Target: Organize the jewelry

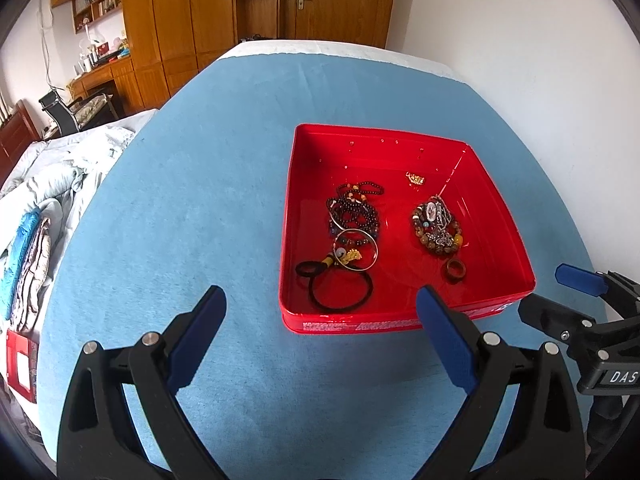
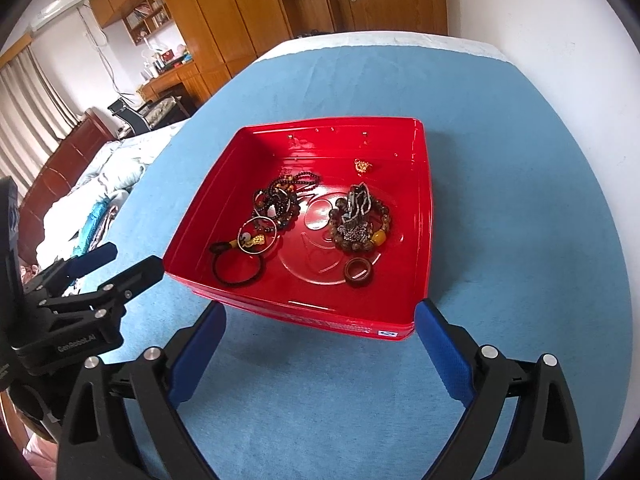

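Observation:
A red tray (image 1: pixel 504 232) (image 2: pixel 188 248) sits on the blue cloth and holds all the jewelry. In it lie dark bead strands (image 1: pixel 356 208) (image 2: pixel 280 196), a silver bangle with a gold charm (image 1: pixel 354 252) (image 2: pixel 256 236), a black hair tie (image 1: pixel 340 292) (image 2: pixel 238 270), a brown bead bracelet with metal pieces (image 1: pixel 438 228) (image 2: pixel 360 224), a brown ring (image 1: pixel 455 270) (image 2: pixel 358 272) and a small gold piece (image 1: pixel 415 179) (image 2: pixel 363 166). My left gripper (image 1: pixel 322 308) is open and empty before the tray's near left corner. My right gripper (image 2: pixel 320 320) is open and empty at the tray's near edge.
The blue cloth (image 1: pixel 200 200) covers a table (image 2: pixel 400 40) with a white far edge. Rumpled bedding (image 1: pixel 48 200) lies to the left. Wooden cabinets (image 1: pixel 180 20) stand behind. The right gripper shows at the right of the left wrist view (image 1: pixel 576 292), and the left gripper at the left of the right wrist view (image 2: pixel 116 264).

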### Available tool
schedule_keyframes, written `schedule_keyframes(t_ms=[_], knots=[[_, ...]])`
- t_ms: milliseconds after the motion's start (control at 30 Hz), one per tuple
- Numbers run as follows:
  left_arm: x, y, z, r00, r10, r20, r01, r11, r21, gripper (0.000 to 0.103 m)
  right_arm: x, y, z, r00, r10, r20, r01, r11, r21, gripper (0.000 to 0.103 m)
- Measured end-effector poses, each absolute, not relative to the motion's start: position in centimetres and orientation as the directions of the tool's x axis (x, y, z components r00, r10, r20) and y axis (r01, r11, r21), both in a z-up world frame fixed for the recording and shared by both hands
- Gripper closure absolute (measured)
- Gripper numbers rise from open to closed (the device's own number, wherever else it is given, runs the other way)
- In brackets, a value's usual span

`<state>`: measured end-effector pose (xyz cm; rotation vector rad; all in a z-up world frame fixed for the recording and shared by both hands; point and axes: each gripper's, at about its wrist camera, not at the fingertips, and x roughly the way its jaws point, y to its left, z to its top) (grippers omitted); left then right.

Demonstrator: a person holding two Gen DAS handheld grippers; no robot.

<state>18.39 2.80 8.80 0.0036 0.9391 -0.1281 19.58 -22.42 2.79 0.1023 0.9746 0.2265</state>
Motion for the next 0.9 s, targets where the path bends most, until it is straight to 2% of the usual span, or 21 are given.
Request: schedule_keyframes(t_ms=[900], knots=[[19.07,2.59,8.07,0.565,-0.099,-0.819,0.103,0.993,-0.048,0.008,20.13,-22.56,2.14,0.520,0.225,-0.824,-0.129,0.974,0.185,0.008]])
